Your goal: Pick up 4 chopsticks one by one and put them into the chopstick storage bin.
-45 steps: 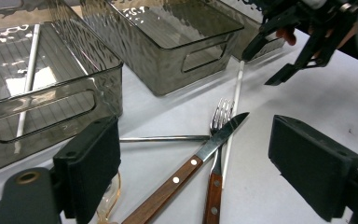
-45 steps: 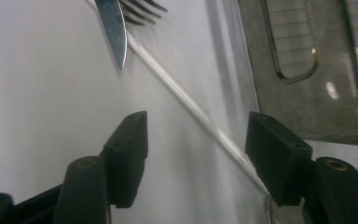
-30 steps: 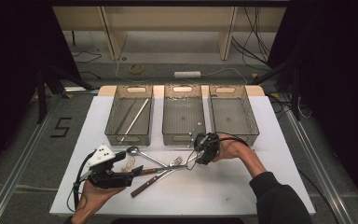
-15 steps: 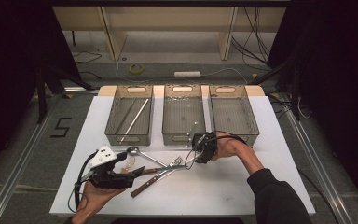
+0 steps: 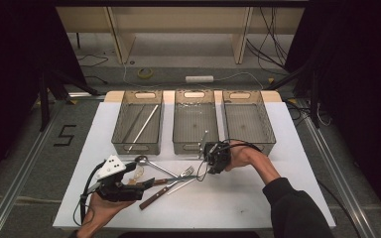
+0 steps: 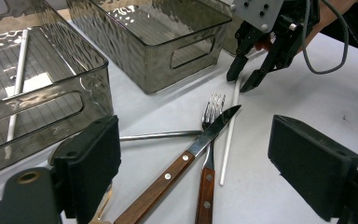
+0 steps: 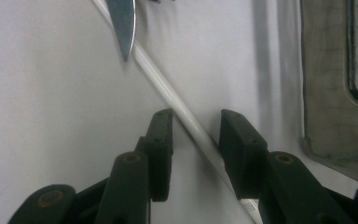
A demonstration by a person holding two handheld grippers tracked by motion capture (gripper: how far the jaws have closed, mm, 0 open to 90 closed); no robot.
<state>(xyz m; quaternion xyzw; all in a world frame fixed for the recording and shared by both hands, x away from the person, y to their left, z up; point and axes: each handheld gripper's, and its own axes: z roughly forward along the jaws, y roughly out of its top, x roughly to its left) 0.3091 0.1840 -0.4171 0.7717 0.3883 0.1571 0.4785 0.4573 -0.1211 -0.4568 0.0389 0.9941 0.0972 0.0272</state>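
Closing in, the right gripper point(image 7: 193, 122) has just been narrowing its jaws around the white stick point(image 7: 168, 93), which lies between them on the white table point(image 5: 287, 198); the pads straddle it and are not yet pressing. That stick runs out from under the knife point(image 6: 177, 163), its far end near the middle bin point(image 5: 196, 124). Just left of the knife hovers the left gripper point(image 6: 196, 172), jaws wide apart and holding nothing, above fork point(image 6: 209, 140) and knife, both crossed over the spoon handle point(image 6: 158, 136)
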